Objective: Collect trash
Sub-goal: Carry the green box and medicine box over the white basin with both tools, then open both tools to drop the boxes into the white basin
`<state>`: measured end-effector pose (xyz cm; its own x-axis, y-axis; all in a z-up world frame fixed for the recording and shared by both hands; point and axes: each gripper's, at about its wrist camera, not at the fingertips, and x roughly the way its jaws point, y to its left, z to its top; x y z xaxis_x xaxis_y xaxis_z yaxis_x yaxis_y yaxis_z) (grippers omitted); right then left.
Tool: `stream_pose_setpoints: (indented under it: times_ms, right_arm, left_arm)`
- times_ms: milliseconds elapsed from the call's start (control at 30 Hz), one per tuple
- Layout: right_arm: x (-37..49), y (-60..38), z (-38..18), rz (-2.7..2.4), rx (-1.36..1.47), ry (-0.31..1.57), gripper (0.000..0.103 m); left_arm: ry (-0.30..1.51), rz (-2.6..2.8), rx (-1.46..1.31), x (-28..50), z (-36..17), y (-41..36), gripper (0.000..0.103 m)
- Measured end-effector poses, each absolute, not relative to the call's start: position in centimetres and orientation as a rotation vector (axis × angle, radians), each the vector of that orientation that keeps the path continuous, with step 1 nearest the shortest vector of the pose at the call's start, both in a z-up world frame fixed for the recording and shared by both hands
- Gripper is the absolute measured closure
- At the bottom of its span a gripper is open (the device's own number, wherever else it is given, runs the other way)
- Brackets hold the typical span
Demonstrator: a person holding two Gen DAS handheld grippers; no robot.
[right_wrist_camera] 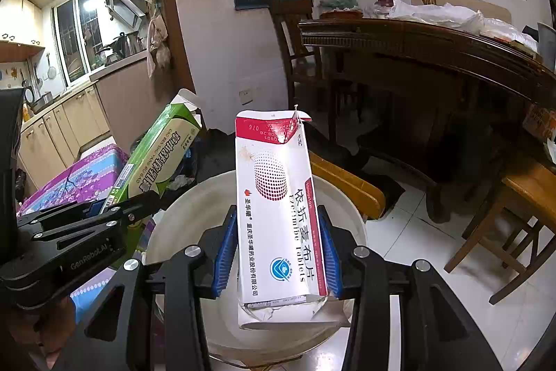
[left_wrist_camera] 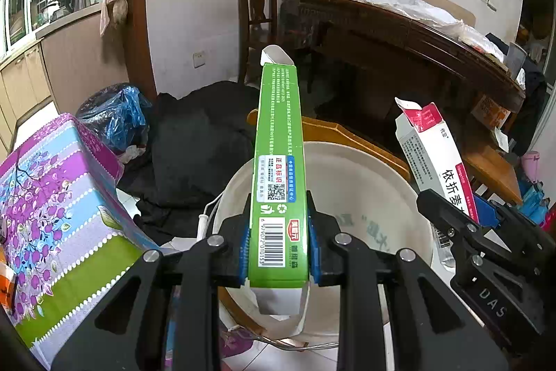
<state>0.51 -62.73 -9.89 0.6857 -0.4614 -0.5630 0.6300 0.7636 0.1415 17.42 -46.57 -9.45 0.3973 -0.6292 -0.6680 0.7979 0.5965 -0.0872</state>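
Note:
My left gripper [left_wrist_camera: 278, 242] is shut on a long green carton [left_wrist_camera: 278, 141], held upright over a white plastic bucket [left_wrist_camera: 365, 183]. My right gripper [right_wrist_camera: 278, 252] is shut on a white and red medicine box [right_wrist_camera: 274, 197] with a torn top, also above the bucket [right_wrist_camera: 187, 218]. The medicine box [left_wrist_camera: 434, 155] and right gripper [left_wrist_camera: 483, 225] show at the right of the left wrist view. The green carton [right_wrist_camera: 156, 155] and left gripper [right_wrist_camera: 93, 214] show at the left of the right wrist view. The bucket's inside looks empty where visible.
A purple flowered box [left_wrist_camera: 59, 197] stands left of the bucket. A black cloth [left_wrist_camera: 198, 141] and a blue plastic bag [left_wrist_camera: 118, 117] lie behind. A wooden stool [right_wrist_camera: 347, 186] sits behind the bucket, a dark table [right_wrist_camera: 434, 47] and a chair [right_wrist_camera: 514, 207] to the right.

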Motion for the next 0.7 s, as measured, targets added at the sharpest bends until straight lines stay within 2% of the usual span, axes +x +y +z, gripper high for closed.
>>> stream_pose_setpoints:
  times_ms: [567,700]
  right_arm:
    - [0.85,-62.41,-10.52,-0.624,0.34,0.53,0.059]
    - [1.1,-62.52,-10.6,-0.617,0.339,0.545,0.054]
  left_arm:
    - [0.727,-0.916,0.287,17.15,-10.27,-46.66,0.079]
    - [0.725,-0.92,0.289,17.16,-10.33,-46.71,0.079]
